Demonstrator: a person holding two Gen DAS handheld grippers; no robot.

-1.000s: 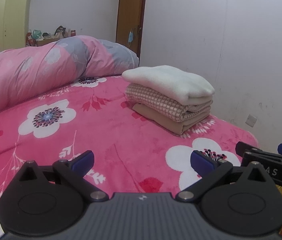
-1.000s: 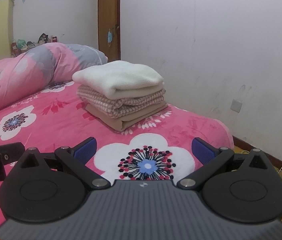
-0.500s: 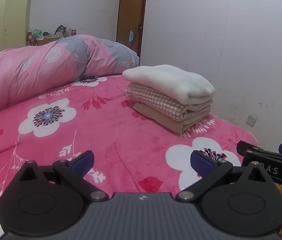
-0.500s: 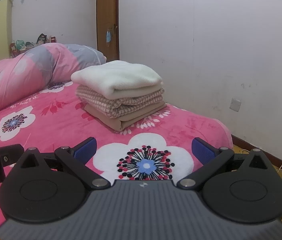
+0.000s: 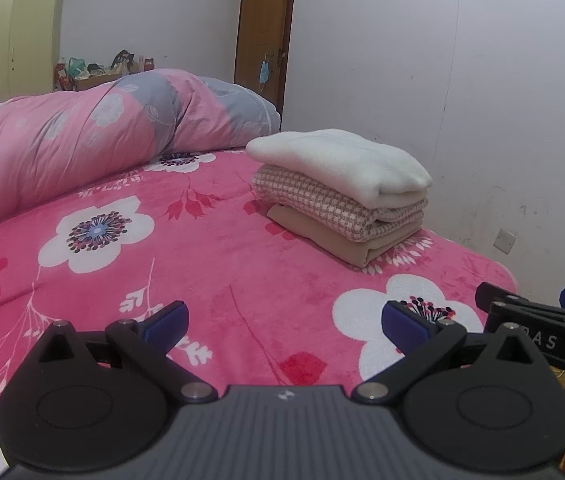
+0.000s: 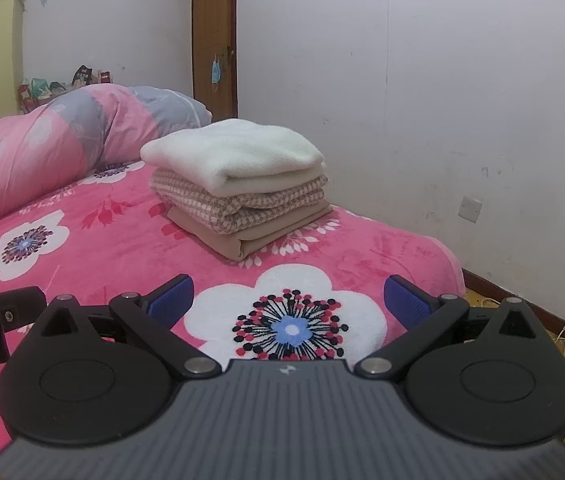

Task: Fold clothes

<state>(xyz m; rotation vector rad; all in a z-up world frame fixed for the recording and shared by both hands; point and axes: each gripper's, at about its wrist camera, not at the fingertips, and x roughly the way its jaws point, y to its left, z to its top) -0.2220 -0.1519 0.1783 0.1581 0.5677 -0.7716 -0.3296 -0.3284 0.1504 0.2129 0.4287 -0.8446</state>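
Note:
Three folded garments form a neat stack (image 5: 342,192) (image 6: 238,184) on the pink flowered bed: a white fleece piece (image 5: 338,160) (image 6: 234,152) on top, a pink-checked one (image 5: 322,204) (image 6: 250,204) in the middle, a beige one (image 5: 342,240) (image 6: 250,232) at the bottom. My left gripper (image 5: 284,322) hovers open over the bedspread, well short of the stack, with nothing between its blue fingertips. To its right my right gripper (image 6: 288,298) is also open and empty above a large white flower print. Each gripper shows at the edge of the other's view.
A rolled pink and grey quilt (image 5: 82,136) (image 6: 62,140) lies along the far side of the bed (image 5: 202,256). A white wall (image 6: 442,100) runs close on the right, with a brown door (image 5: 264,32) behind. The bed's corner (image 6: 442,256) drops to a wooden floor.
Both grippers have drifted only slightly; the stack sits a touch further left in the right wrist view. Both stay open and empty.

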